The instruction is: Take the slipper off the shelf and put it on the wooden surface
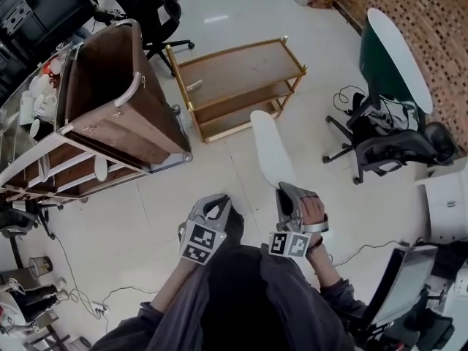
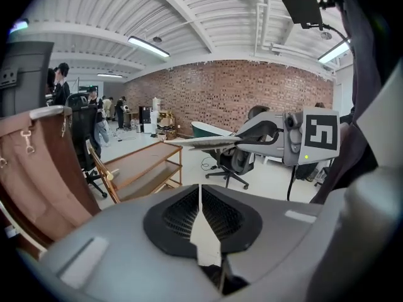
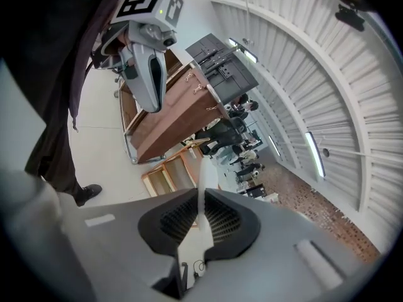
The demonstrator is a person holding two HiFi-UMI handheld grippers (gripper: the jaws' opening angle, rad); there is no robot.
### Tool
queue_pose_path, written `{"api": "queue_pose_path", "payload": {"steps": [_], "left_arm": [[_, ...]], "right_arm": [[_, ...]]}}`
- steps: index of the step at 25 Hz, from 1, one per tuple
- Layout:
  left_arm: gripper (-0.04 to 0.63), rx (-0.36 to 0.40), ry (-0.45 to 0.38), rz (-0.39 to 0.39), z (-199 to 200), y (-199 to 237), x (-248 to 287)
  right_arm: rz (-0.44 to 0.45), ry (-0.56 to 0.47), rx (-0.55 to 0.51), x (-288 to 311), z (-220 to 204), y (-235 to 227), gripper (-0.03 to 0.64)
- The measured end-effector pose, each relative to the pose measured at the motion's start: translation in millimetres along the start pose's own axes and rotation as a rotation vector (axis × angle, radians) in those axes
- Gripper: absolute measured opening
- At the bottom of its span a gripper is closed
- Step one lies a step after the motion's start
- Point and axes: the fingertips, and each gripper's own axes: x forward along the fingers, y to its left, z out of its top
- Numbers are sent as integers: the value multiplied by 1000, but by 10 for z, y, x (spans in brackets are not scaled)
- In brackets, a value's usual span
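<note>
I stood over a pale tiled floor with a gripper in each hand. My right gripper [image 1: 287, 194] was clamped on the heel end of the white slipper [image 1: 269, 146]; its own view showed the two ribbed pads pressed on a thin white edge. The slipper stuck out away from me, flat and roughly level, in the air above the floor, and was not yet resting on anything. My left gripper [image 1: 214, 208] hung just left of the right one with its jaws together and nothing between them.

Farther off, slightly left of the slipper's toe, stood a low wooden trolley [image 1: 241, 68] with a bare top shelf, which I judged to be the wooden surface meant. A tall brown canvas cart [image 1: 117, 101] stood to its left.

To do this well, I judged I should step closer, keep the sole level, bring it over the middle of the top shelf clear of the raised rails, lower until it touched, and only then let go.
</note>
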Motion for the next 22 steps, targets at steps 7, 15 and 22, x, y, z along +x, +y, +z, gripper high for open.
{"api": "queue_pose_path", "payload": {"steps": [7,15,22], "left_arm": [[20,-32,-16,79,351,823,355],[20,-141,10,249,418,1491,383],[20,-264,57,389,493,2122,630]], "right_arm": [[38,-48,-64,1176,76,-467,32],[124,-101,-145,2602,147,-610,32],[222,-122,-204,3932,195,-596,32]]}}
